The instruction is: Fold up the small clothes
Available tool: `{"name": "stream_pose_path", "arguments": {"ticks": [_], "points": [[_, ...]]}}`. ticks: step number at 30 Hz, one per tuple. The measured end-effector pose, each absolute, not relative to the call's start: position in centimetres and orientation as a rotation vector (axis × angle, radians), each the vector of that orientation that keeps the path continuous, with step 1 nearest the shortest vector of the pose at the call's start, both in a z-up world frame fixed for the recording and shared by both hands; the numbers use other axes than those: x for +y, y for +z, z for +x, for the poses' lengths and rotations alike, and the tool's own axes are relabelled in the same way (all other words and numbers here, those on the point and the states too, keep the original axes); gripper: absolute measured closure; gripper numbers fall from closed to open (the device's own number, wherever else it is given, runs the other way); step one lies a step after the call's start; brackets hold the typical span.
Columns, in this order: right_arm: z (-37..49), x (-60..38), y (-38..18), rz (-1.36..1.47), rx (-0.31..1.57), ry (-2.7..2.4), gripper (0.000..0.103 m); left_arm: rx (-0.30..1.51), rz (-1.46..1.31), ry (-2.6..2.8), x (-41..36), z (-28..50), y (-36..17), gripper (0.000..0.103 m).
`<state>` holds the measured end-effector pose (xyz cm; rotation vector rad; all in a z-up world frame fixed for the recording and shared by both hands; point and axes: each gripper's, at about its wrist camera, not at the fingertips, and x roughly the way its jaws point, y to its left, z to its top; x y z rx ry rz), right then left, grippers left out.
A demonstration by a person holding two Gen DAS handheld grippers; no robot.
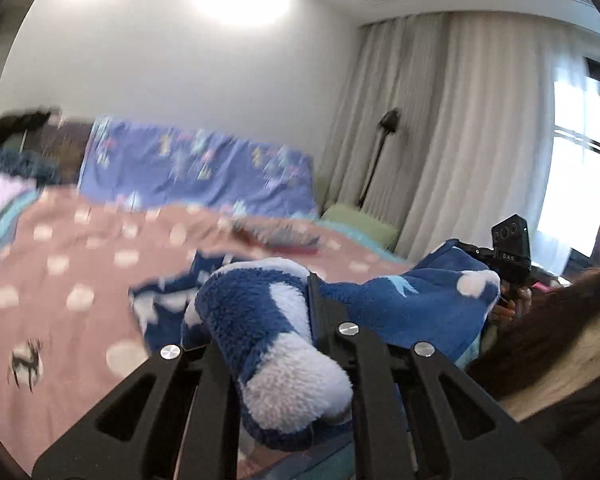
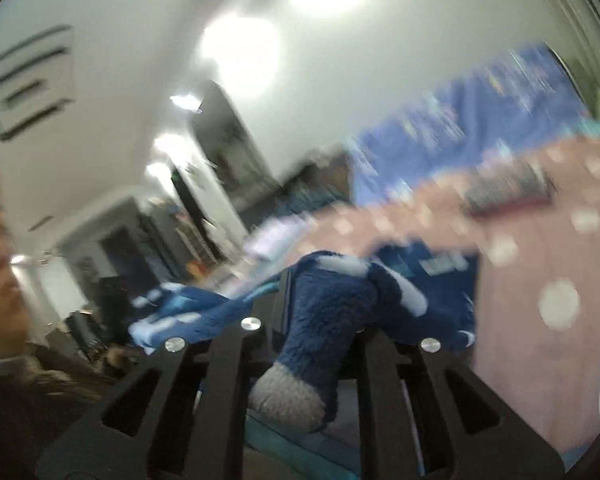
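**Fleece garment lifted by two corners, over bed**

Left wrist view. Showing left gripper (image 1: 276, 364) with fingers clamped on a bunched fold of blue fleece garment (image 1: 400, 304), white-patched plush bulging out between the black finger frames. Stretching from that pinch rightward to the right gripper (image 1: 508, 268), visible as a black camera block half buried behind the far corner of the cloth. Hanging slack between the two holds, lower edge trailing toward pink dotted bedspread (image 1: 80, 272); touching or just clear, not telling. Holding at two corners probably for spreading the piece flat before a first fold. Also catalogued: purple patterned pillow (image 1: 196, 168) against the wall, folded lilac item (image 1: 0, 196) at the left edge, dark striped item (image 1: 284, 240) farther up the bed, curtains (image 1: 460, 140) by the window, floor lamp (image 1: 384, 152) beside them.

Right wrist view. Heavily motion-blurred, suggesting a quick swing. Showing right gripper (image 2: 320, 360) closed on another bunch of the same garment, a grey-white tuft poking back between the fingers. Running leftward from the pinch as a thin blue band, toward the person's chest. Bedspread filling the right side, pillow above it, both smeared. Folding proper judged not yet begun; grip deep enough in both holds, though thick plush possibly slipping if tugged taut.
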<state>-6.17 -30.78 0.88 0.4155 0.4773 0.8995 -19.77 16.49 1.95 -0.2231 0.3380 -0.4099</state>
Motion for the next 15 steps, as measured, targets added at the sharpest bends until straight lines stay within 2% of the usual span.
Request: {"name": "stream_pose_path", "arguments": {"ticks": [7,15], "points": [[1.2,-28.7,-4.9,0.536,0.694,0.793,0.092,0.475,-0.328,-0.367,18.2,-13.6,-2.1,0.093],[12.6,-24.4,-3.3,0.476,0.745,0.745,0.090,0.479,-0.205,-0.313,19.3,-3.2,-0.2,0.091]]}}
